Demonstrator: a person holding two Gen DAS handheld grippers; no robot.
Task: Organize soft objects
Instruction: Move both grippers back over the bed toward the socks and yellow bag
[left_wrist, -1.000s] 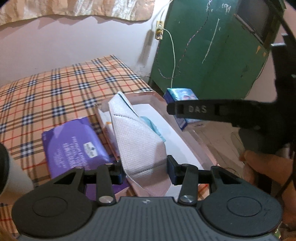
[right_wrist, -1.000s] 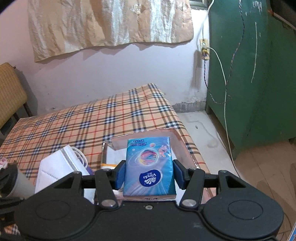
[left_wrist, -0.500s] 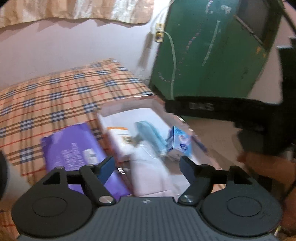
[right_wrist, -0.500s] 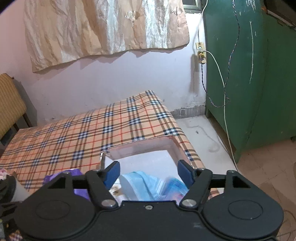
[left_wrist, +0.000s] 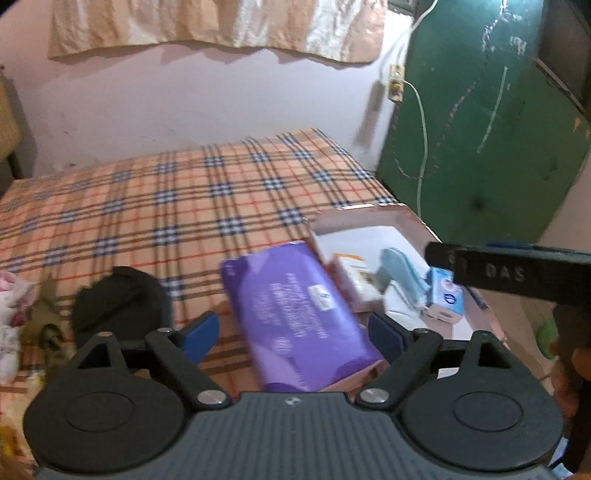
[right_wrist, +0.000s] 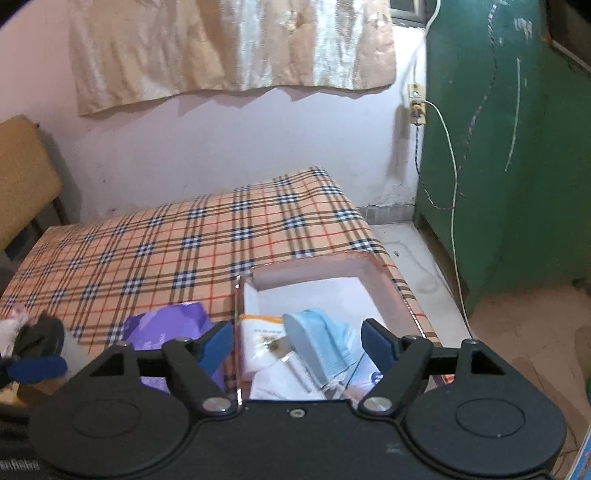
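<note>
Left gripper (left_wrist: 293, 334) and right gripper (right_wrist: 297, 341) are both hanging spread, gripping nothing. Purple pack (left_wrist: 295, 314), print unreadable, is lying beside the tray (right_wrist: 373, 273). "DAS" is showing on a black bar (left_wrist: 506, 273).

My left wrist camera looks forward and down along its spread jaws, close over the purple pack (left_wrist: 295, 317) on the plaid bed (left_wrist: 155, 221). My right wrist camera faces the same way from just right of it, over the pink tray (right_wrist: 384, 284). Both views share bed, tray, purple pack and green cabinet (right_wrist: 509, 166).
</note>
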